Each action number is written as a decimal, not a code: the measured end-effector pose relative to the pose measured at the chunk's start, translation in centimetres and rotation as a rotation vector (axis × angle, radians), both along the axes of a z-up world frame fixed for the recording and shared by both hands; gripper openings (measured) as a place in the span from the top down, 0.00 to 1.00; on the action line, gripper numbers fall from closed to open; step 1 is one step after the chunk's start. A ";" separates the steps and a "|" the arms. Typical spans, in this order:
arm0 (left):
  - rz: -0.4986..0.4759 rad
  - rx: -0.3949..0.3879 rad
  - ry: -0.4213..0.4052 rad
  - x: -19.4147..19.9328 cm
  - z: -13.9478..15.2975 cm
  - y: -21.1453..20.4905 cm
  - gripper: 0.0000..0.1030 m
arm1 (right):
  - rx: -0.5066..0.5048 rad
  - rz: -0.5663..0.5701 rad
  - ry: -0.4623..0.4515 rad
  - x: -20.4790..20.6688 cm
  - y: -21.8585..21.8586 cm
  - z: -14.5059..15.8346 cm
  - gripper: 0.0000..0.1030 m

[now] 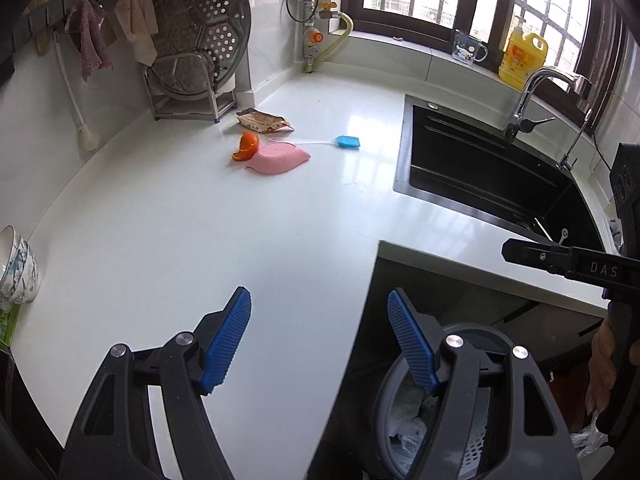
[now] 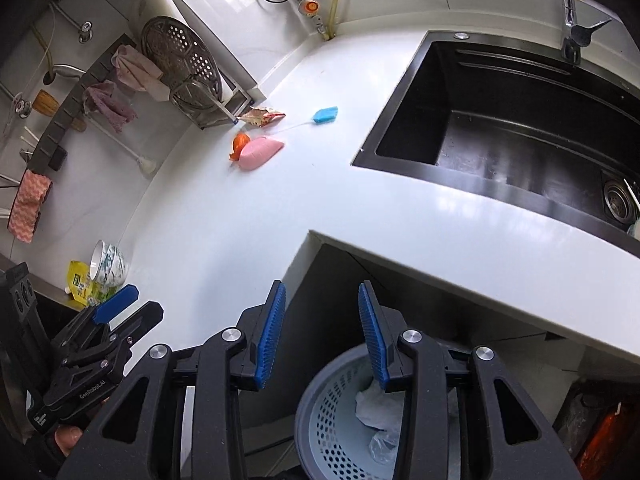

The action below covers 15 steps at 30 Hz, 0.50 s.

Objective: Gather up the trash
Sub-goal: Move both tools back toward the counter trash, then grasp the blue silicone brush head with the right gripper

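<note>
On the white counter [image 1: 200,232] a crumpled snack wrapper [image 1: 262,120] [image 2: 262,116] lies far back. Orange peel [image 1: 247,146] [image 2: 239,145] sits beside a pink dish [image 1: 280,158] [image 2: 260,153]. A blue brush [image 1: 347,143] [image 2: 325,114] lies just right of them. My left gripper [image 1: 320,340] [image 2: 148,300] is open and holds nothing, over the counter's front edge. My right gripper [image 2: 322,332] is also open, with nothing between its blue pads. It hangs above a grey perforated trash bin [image 2: 320,380] [image 1: 384,400] holding white plastic scraps. In the left wrist view only one black finger [image 1: 536,255] of it shows.
A black sink [image 1: 480,168] [image 2: 500,120] with a chrome faucet [image 1: 532,92] fills the right side. A dish rack with a steamer tray [image 1: 200,40] stands at the back left. Stacked bowls [image 1: 18,268] [image 2: 108,266] and a yellow-green packet [image 2: 80,284] sit at the near left. A yellow bottle [image 1: 522,56] is on the sill.
</note>
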State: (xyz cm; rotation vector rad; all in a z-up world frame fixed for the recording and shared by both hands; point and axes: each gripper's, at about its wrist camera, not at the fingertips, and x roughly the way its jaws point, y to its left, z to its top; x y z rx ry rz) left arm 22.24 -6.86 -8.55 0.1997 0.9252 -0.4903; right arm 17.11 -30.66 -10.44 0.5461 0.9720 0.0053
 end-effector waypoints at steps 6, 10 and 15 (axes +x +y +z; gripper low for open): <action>0.032 -0.001 -0.017 6.4 -0.2 2.7 0.32 | -0.033 -0.027 -0.028 5.9 0.4 0.1 0.64; 0.048 -0.012 -0.030 11.0 -0.5 3.7 0.32 | -0.071 -0.023 -0.041 9.7 0.8 -0.1 0.64; 0.038 -0.022 -0.059 15.7 -0.9 3.4 0.32 | -0.118 -0.020 -0.040 14.2 0.7 -0.9 0.63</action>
